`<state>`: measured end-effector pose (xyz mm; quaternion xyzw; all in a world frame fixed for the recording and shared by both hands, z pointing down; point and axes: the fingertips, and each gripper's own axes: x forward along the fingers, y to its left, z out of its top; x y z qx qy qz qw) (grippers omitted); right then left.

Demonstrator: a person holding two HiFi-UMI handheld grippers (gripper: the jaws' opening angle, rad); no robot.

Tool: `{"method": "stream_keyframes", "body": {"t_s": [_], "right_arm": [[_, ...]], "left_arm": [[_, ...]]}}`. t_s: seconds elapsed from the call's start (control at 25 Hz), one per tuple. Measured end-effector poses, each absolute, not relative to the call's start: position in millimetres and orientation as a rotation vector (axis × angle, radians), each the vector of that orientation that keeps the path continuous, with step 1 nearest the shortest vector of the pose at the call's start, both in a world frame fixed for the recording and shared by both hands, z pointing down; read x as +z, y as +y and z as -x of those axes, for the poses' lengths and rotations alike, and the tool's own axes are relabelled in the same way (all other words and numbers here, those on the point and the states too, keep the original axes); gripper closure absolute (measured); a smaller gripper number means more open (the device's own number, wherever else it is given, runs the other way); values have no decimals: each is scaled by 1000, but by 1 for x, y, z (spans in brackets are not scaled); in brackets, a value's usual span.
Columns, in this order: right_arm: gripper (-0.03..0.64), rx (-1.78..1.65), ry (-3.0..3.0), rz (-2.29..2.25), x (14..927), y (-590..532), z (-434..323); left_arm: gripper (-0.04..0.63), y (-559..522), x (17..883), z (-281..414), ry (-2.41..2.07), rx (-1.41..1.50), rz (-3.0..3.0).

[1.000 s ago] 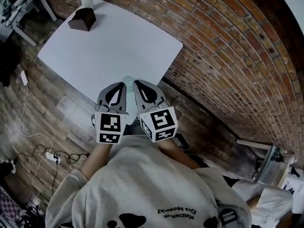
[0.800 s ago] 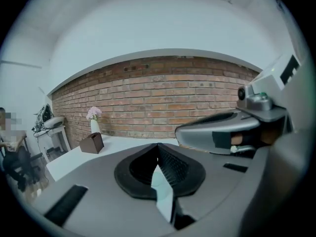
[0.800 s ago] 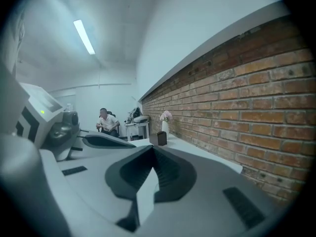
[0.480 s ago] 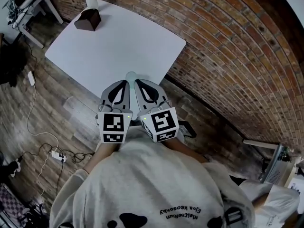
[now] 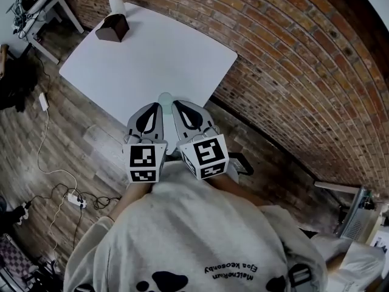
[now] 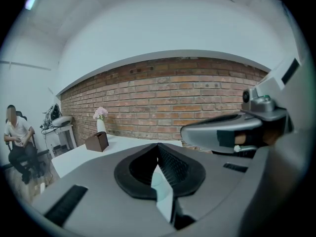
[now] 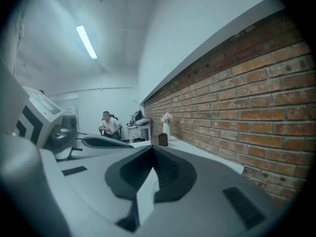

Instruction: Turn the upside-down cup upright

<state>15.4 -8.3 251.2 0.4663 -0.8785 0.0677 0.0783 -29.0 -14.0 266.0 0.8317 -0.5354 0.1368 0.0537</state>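
Note:
A pale round cup (image 5: 165, 97) stands at the near edge of the white table (image 5: 152, 53); only its top shows between the two gripper tips, so I cannot tell which way up it is. My left gripper (image 5: 154, 106) and right gripper (image 5: 176, 106) are held side by side just in front of it, both shut with nothing between the jaws. In the left gripper view my left gripper (image 6: 158, 145) points over the table, with the right gripper (image 6: 224, 132) beside it. In the right gripper view the right gripper (image 7: 152, 147) is shut too.
A brown box (image 5: 113, 28) and a vase of flowers (image 5: 115, 2) stand at the table's far corner. A brick wall (image 5: 292, 72) runs along the right. Cables and a power strip (image 5: 72, 198) lie on the wooden floor. A person (image 6: 17, 142) sits far left.
The head view has shifted a little, so the table sits slightly higher in the picture. Both grippers stay shut, side by side before the cup.

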Motion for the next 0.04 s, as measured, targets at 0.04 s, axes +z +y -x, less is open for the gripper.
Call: {"method": "stream_keyframes", "body": {"t_s": [0.04], "right_arm": [[611,199,-2631,-1393,252,-9,-17]], "left_arm": [[584,-15,268,29,-1632,412,-2518]]}}
